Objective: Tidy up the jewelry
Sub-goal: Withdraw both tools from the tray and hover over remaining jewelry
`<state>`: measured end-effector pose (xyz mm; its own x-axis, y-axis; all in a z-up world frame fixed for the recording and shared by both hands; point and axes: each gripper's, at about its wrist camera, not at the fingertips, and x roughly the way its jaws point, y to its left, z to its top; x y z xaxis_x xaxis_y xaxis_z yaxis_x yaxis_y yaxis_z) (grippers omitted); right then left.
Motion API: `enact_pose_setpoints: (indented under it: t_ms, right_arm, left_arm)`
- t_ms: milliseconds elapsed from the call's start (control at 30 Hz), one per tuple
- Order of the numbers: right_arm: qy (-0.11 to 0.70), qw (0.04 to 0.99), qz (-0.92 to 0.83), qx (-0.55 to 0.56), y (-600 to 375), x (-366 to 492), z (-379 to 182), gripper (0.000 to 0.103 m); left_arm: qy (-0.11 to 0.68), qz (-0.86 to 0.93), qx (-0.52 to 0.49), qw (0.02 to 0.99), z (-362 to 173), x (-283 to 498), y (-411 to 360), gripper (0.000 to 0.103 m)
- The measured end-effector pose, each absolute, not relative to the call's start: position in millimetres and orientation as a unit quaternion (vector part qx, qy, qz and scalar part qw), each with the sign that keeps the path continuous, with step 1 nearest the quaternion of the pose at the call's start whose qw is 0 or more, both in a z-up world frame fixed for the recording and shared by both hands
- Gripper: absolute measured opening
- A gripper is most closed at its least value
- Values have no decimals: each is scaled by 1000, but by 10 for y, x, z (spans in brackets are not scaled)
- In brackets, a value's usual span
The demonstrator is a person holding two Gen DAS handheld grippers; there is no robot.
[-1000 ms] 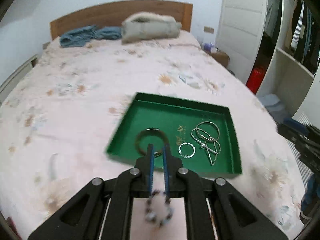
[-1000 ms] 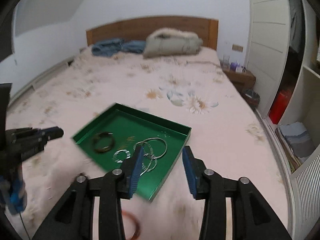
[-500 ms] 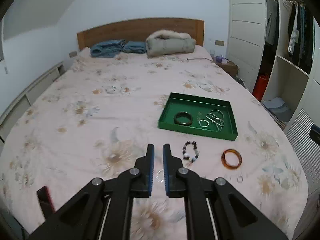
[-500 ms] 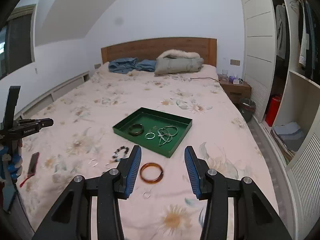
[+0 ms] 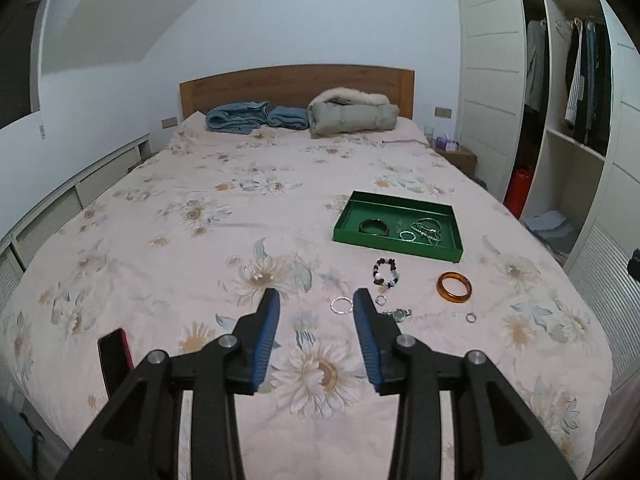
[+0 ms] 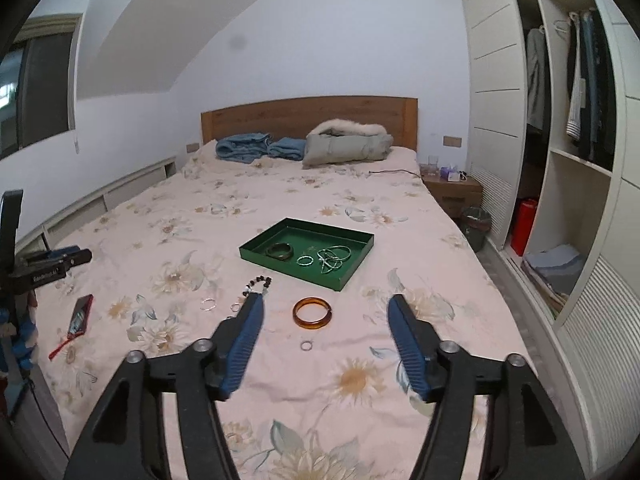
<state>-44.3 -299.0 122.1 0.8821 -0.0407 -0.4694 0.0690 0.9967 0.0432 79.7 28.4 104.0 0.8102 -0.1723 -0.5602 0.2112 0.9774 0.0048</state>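
Left gripper, right gripper: jaws just opening, spread, empty. Risk: small ring near amber bangle sinks into bedspread; pinch slips.

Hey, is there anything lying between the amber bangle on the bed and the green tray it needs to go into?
Nothing visible. The amber bangle lies on bare bedspread just short of the green tray, nothing between them. The beaded bracelet sits off to its left. The right claw is open and empty.
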Motion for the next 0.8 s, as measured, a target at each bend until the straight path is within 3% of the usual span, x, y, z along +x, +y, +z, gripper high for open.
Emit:
enact_pose_setpoints:
  t_ms: [67, 133, 433, 800]
  right_arm:
    - [234, 971, -36, 33, -2951, -563, 1193, 83]
    - [224, 973, -42, 28, -2898, -671, 1167, 88]
    - [215, 975, -22, 42, -2737, -862, 1000, 88]
    - [226, 973, -29, 41, -2711, -712, 797, 86]
  left_arm:
    - [286, -98, 28, 953, 1022, 690, 285, 36]
    - [278, -91, 28, 956, 990, 559, 265, 36]
    - [260, -71, 49, 962, 877, 96, 25, 36]
    - [269, -62, 88, 957, 607, 127, -150, 36]
